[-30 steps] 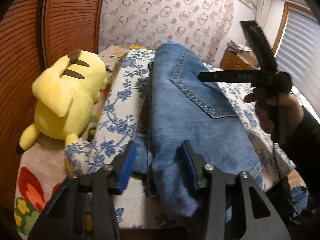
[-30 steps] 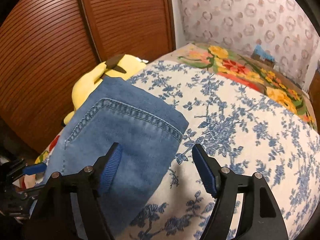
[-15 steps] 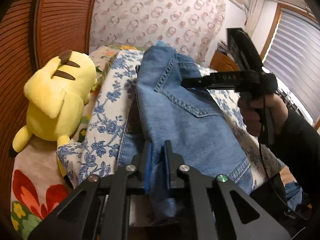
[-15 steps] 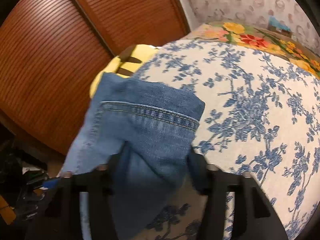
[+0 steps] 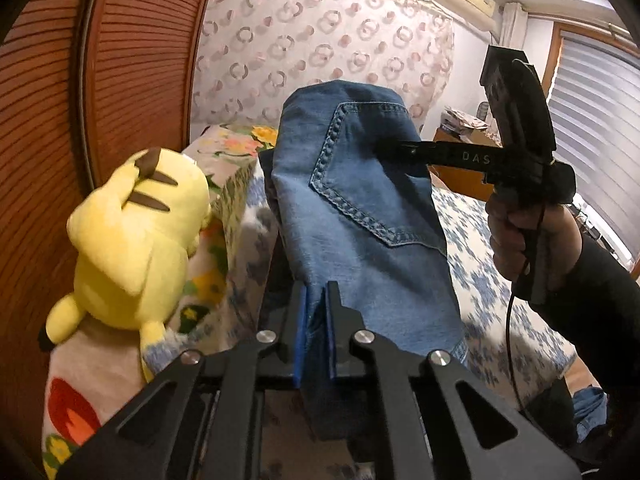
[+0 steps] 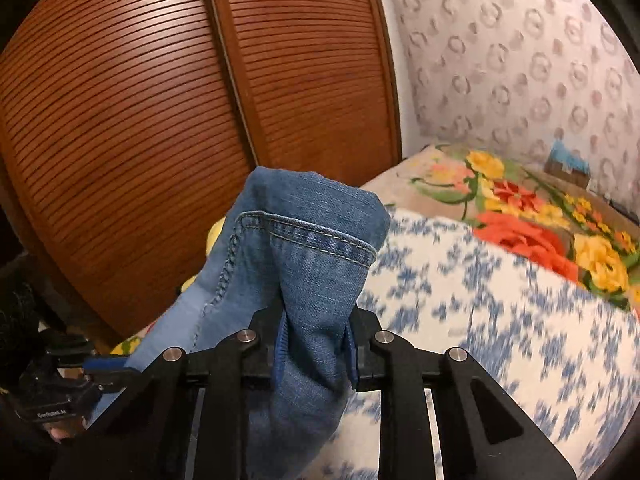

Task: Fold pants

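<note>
Blue jeans [image 5: 360, 208] with a stitched back pocket hang lifted above the bed, held at two spots. In the left wrist view my left gripper [image 5: 316, 320] is shut on a thin fold at the jeans' near edge. The right gripper [image 5: 384, 148], held by a hand [image 5: 516, 236], bites the far side by the pocket. In the right wrist view my right gripper [image 6: 314, 344] is closing, its blue pads pressing a thick bunch of the jeans [image 6: 304, 240]. The left gripper [image 6: 104, 368] shows at the lower left edge.
A yellow plush toy [image 5: 132, 232] lies on the bed's left side against the brown slatted doors [image 6: 160, 100]. The bed has a blue-flowered cover [image 6: 500, 312] and a bright flowered blanket [image 6: 540, 216] behind. A window with blinds [image 5: 592, 128] is at the right.
Both grippers went from open around the flat jeans to shut on them. Both rose, and the denim now stands bunched up off the bed cover.
</note>
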`<state>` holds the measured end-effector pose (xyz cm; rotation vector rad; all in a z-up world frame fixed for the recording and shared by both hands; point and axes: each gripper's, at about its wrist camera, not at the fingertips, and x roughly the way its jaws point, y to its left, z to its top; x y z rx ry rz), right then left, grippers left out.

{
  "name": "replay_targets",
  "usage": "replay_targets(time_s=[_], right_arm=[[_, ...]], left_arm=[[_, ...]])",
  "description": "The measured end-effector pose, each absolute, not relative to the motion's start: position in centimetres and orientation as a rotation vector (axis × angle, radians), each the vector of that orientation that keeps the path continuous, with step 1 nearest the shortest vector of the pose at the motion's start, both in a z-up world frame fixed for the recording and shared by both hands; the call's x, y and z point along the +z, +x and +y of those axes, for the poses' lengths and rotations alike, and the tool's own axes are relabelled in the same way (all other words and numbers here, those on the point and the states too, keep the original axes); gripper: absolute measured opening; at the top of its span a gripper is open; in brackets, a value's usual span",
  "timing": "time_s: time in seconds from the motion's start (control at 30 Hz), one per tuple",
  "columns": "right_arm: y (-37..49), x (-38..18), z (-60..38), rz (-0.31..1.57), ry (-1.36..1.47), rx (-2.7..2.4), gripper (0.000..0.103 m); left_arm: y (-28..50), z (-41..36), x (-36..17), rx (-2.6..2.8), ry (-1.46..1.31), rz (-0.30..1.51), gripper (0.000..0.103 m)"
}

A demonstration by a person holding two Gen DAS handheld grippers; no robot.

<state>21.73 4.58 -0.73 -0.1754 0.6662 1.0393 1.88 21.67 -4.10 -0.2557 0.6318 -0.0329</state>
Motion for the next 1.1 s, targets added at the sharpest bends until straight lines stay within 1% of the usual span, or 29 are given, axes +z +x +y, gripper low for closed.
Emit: replay_targets(time_s=[0.2,0.43,0.7,0.93,1.03,1.1], right_arm=[[26.7,-1.5,7.1,0.67,-0.176,1.018,0.021],[32.5,-2.8,8.5,0.679,-0.142,0.974,0.021],[36.8,-3.9,9.1,0.685,-0.13,0.966,0.021],[38.5,-4.9,9.5,0.679,-0.148,0.957,0.022],[39.1,-5.6,10.1,0.697,-0.186,0.93,0.027],[39.7,-6.3,10.3,0.741,-0.206,0.898,0.039]], left_arm=[[7.1,23.7,-3.3,-0.018,-0.208,0.641,0.004],[14.0,25.7,-3.7,-0.001,-0.158,0.676,0.004],[17.9,26.4,-3.6,0.016,-0.12,0.674,0.002],[19.6,26.5,-4.9,0.027,-0.117,0.71,0.002],[20.3,26.3,-5.6,0.036,-0.11,0.735,0.002],[20.6,26.1,-6.1,0.037,-0.109,0.749,0.002]])
